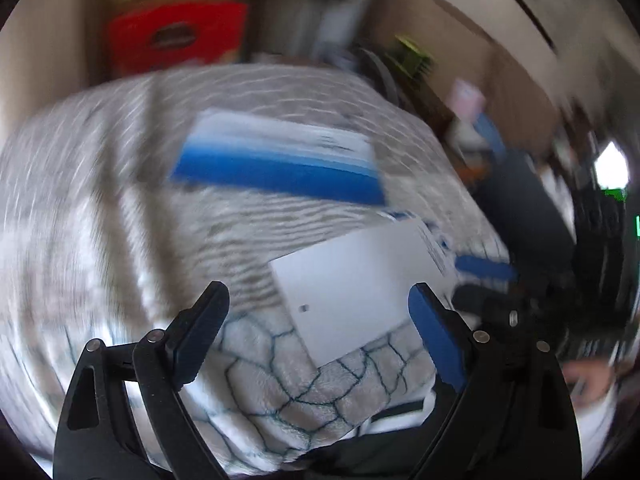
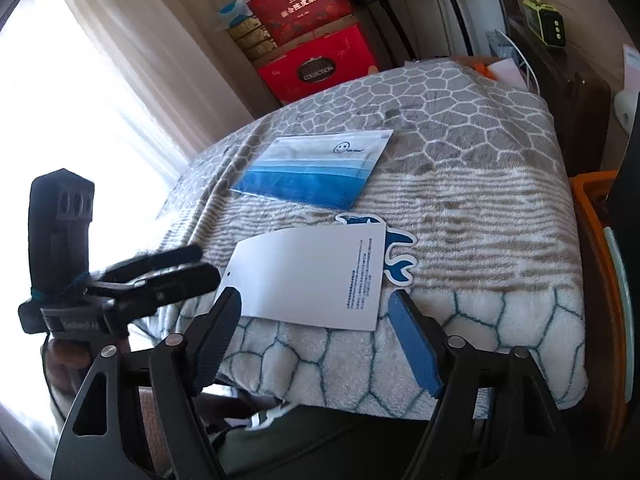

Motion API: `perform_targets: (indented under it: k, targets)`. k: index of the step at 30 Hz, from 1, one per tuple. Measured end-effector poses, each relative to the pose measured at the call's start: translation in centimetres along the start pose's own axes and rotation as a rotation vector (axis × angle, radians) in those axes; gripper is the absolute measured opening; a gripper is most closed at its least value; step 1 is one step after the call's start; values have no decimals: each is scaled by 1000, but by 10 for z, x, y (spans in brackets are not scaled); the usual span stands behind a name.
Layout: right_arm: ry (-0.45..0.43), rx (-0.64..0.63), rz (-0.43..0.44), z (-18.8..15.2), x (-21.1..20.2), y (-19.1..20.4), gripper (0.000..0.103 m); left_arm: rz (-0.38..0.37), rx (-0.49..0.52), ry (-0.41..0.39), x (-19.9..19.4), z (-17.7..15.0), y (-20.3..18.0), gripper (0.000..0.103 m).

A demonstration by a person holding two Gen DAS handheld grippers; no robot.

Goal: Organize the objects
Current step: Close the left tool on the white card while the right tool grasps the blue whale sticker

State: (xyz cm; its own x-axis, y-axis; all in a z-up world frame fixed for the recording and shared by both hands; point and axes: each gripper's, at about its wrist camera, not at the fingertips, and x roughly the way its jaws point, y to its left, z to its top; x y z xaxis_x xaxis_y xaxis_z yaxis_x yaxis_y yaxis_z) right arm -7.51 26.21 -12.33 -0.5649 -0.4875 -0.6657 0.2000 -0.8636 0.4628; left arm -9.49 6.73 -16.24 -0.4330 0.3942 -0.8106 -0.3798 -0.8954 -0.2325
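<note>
A white card (image 2: 308, 276) lies on a patterned blanket (image 2: 460, 152), partly covering a blue whale-shaped sticker (image 2: 396, 256). A blue-and-white mask packet (image 2: 316, 168) lies farther back. My right gripper (image 2: 316, 312) is open and empty, its fingers either side of the card's near edge. My left gripper (image 1: 320, 300) is open and empty, just in front of the card (image 1: 360, 284); its view is blurred, with the packet (image 1: 280, 156) beyond. The left gripper also shows in the right wrist view (image 2: 192, 264), at the blanket's left edge.
Red gift boxes (image 2: 316, 64) are stacked behind the blanket against a curtain and bright window (image 2: 60, 120). A dark wooden cabinet (image 2: 572, 92) with a green device (image 2: 546, 26) stands at the back right. An orange object (image 2: 596, 240) borders the right side.
</note>
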Motion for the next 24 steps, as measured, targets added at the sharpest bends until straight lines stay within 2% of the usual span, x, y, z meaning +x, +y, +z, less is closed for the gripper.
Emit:
perform_targets:
  k: [2,3,6,10,11,14,16,17,18,19,21,24]
  targets:
    - [2,-22,-43,0,-8,-5,77,-29,206,26,2,9,-17,93]
    - [1,-27,-61,0,-12,-8,77,-46,321,29,3,13,-25,98]
    - [-8,-4,-93,-1,-24,-24,77,-4,560,58,16,22,-45,101]
    - [-29,45,-104,-3,-35,-39,77,-17,841,172,49,13,-74,103]
    - [-33,51,-105,-4,-37,-41,77,-32,861,174,55,13,-76,103]
    - [-32,63,-100,-7,-39,-44,77,-102,794,219,65,28,-74,102]
    - [-32,60,-101,-8,-39,-43,77,-170,735,247,70,34,-68,95]
    - [-33,58,-99,-8,-41,-43,77,-180,719,236,69,35,-66,89]
    - [-34,56,-98,-8,-40,-43,77,-178,715,221,66,36,-65,79]
    - [-35,56,-97,-8,-41,-43,78,-186,703,217,64,38,-63,76]
    - [-39,62,-94,-4,-39,-44,78,-222,629,224,59,46,-54,76]
    - [-46,61,-87,4,-39,-42,78,-241,567,194,53,50,-37,75]
